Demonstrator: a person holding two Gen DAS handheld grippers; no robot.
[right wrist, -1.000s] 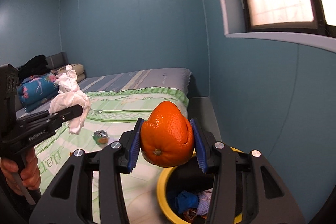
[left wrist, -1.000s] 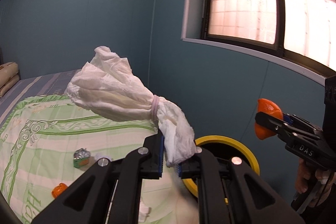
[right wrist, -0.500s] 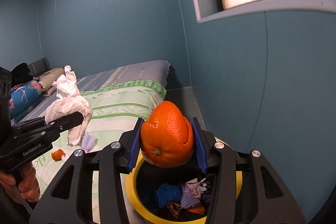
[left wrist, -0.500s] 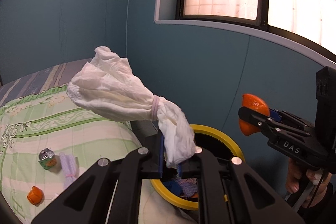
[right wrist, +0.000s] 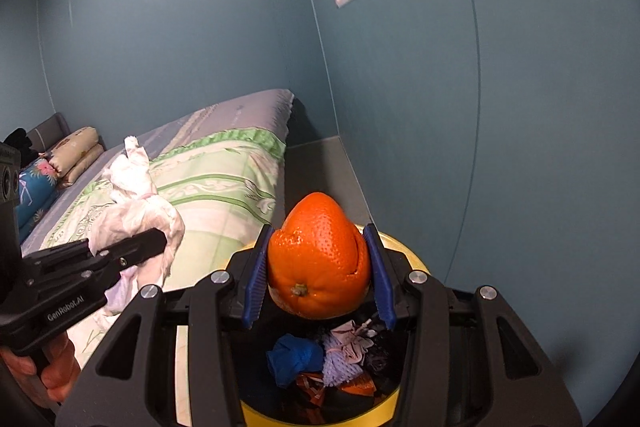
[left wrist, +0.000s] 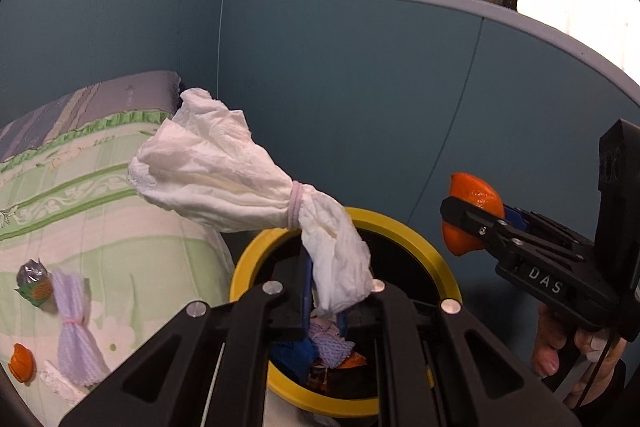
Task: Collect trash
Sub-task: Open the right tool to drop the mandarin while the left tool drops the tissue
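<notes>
Over bin (left wrist: 404, 227), left gripper (left wrist: 325, 311) clamped on tail of tissue wad (left wrist: 224, 183), wad tied with pale band, sticking up and left of bin toward bed (left wrist: 80, 211). Right of bin, right gripper (right wrist: 318, 277) pinching orange peel (right wrist: 318, 259) between blue pads, peel just above bin rim. Inside bin: blue scrap (right wrist: 294, 357), lilac netting (right wrist: 340, 365), orange bits. Left of bin on bed: lilac yarn bundle (left wrist: 74, 323), foil wrapper (left wrist: 34, 281), small orange peel piece (left wrist: 21, 367). Hand (left wrist: 556, 339) on right gripper handle.
</notes>
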